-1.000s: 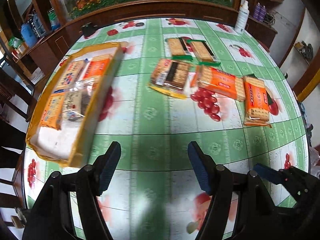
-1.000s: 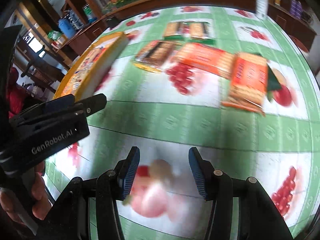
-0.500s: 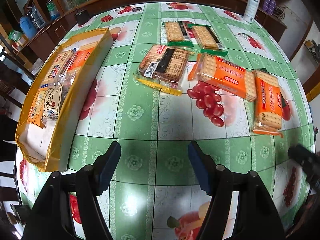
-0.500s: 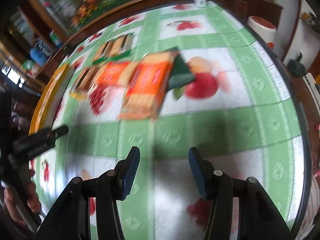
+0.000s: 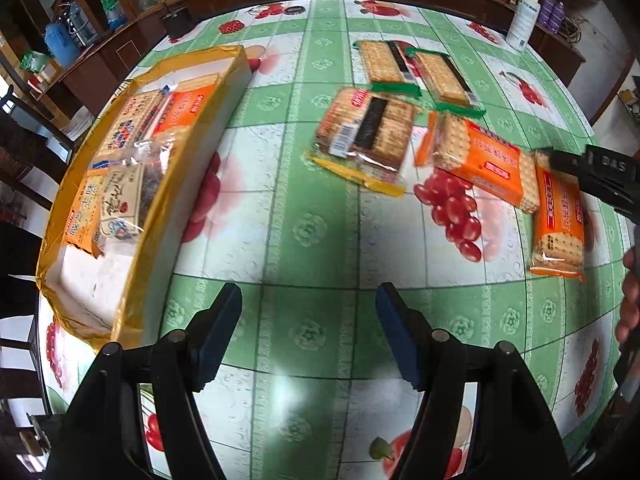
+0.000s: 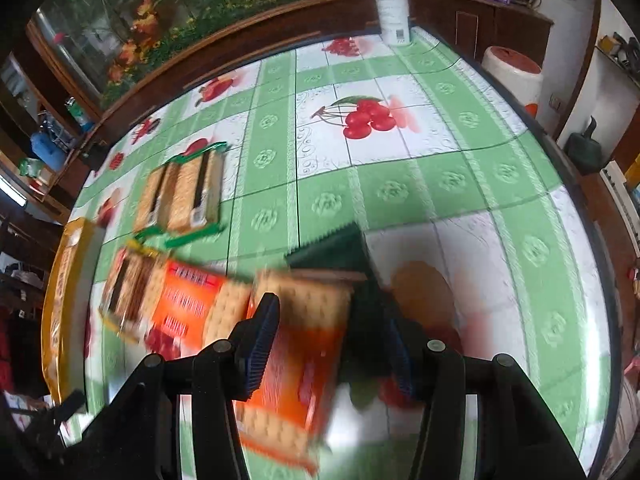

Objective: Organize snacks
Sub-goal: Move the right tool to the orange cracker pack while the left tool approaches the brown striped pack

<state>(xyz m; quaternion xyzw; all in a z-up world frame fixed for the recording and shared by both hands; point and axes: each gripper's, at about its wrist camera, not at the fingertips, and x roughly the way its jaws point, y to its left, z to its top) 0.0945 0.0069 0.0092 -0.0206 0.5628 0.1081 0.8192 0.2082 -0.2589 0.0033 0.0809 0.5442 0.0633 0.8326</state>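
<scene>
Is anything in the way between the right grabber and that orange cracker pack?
No. The right gripper hovers right over the orange cracker pack, jaws open to either side of it, nothing visible between them.

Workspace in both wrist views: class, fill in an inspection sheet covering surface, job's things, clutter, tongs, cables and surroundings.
Surface: table under a green-and-white fruit-print cloth.
Job's things: yellow tray at the left, already holding several packets; five biscuit packets loose on the cloth, among them an orange packet at the right.
Clutter: white bottle on the far edge.
Tongs: left tongs open above bare cloth, holding nothing; right tongs open, straddling the orange packet; contact cannot be told through blur.
Cables: nothing seen.
Surroundings: wooden cabinets, a glass panel with a flower display, a blue jug at the left.
</scene>
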